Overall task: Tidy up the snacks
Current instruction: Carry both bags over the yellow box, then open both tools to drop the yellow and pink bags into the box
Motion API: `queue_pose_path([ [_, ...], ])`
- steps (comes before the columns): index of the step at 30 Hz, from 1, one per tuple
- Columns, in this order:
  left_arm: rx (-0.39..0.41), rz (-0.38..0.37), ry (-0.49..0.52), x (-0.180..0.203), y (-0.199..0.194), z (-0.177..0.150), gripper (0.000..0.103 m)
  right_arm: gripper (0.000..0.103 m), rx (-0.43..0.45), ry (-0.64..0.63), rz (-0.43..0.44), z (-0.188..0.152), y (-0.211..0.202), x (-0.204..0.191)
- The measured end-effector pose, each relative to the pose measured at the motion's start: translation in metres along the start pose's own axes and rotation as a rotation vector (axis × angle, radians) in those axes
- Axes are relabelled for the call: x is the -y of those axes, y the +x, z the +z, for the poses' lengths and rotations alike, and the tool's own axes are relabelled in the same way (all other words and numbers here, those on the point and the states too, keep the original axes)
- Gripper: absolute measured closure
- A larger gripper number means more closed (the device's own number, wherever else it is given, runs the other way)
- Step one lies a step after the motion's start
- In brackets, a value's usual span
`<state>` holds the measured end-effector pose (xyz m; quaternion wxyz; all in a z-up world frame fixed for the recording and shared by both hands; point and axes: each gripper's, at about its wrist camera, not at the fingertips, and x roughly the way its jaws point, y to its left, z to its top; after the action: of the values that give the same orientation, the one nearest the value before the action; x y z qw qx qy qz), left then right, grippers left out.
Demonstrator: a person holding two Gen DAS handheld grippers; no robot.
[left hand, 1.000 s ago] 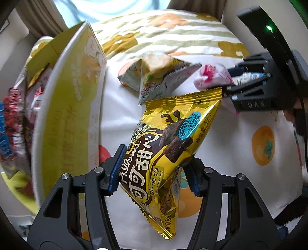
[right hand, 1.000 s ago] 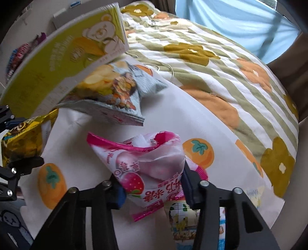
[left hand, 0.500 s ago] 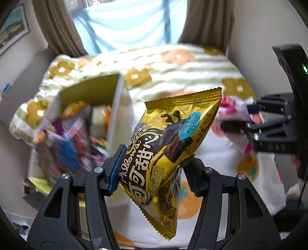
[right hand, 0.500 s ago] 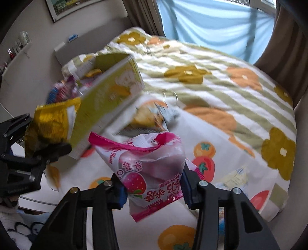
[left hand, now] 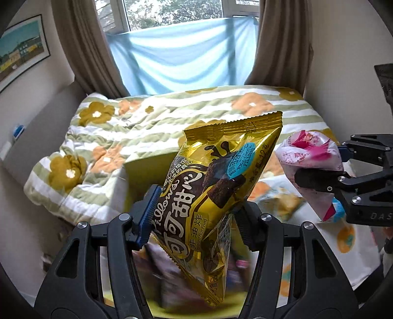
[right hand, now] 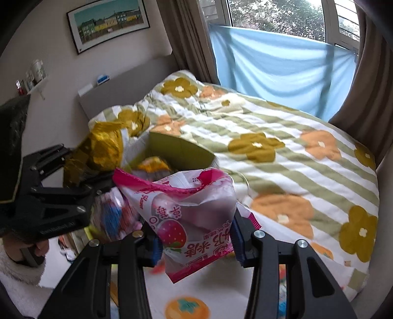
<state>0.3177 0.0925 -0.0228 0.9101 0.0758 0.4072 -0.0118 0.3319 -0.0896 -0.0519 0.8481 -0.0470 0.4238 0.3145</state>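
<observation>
We've got the gold packet (left hand: 218,196) clamped in our left gripper (left hand: 196,216), pink packet (right hand: 194,220) in our right gripper (right hand: 196,243); both pinched low, either could slip short of the box (right hand: 181,149).

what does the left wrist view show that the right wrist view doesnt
Only the left wrist view shows the printed front of the gold snack bag, clamped in the left gripper.

Only the right wrist view shows the strawberry front of the pink snack bag, clamped in the right gripper, the yellow-green box standing open with snacks inside, and a shelf with small items.

Both show the flowered quilt, the blue cloth over the window, the framed picture and each other's gripper.
</observation>
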Motion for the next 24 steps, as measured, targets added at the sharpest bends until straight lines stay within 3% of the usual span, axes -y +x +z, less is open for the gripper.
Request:
queue_pose_path([
  [6, -0.036, -0.006, 0.022, -0.062, 0.048, 0.012, 0.05, 0.061, -0.004, 0.064, -0.017, 0.032, 0.047, -0.032],
  [10, -0.06, -0.017, 0.036, -0.083, 0.075, 0.015, 0.05, 0.061, -0.029, 0.114, -0.035, 0.041, 0.073, -0.043],
  [13, -0.073, -0.009, 0.061, -0.089, 0.092, 0.017, 0.035, 0.061, -0.046, 0.145, -0.052, 0.043, 0.087, -0.046],
  [14, -0.081, 0.003, 0.072, -0.091, 0.098, 0.018, 0.014, 0.061, -0.055, 0.158, -0.059, 0.043, 0.091, -0.046],
  [15, -0.083, 0.017, 0.076, -0.093, 0.102, 0.018, 0.001, 0.061, -0.062, 0.173, -0.065, 0.043, 0.094, -0.045],
  [24, -0.112, -0.008, 0.017, -0.115, 0.1, -0.004, 0.0, 0.061, -0.098, 0.245, -0.101, 0.034, 0.101, -0.043],
])
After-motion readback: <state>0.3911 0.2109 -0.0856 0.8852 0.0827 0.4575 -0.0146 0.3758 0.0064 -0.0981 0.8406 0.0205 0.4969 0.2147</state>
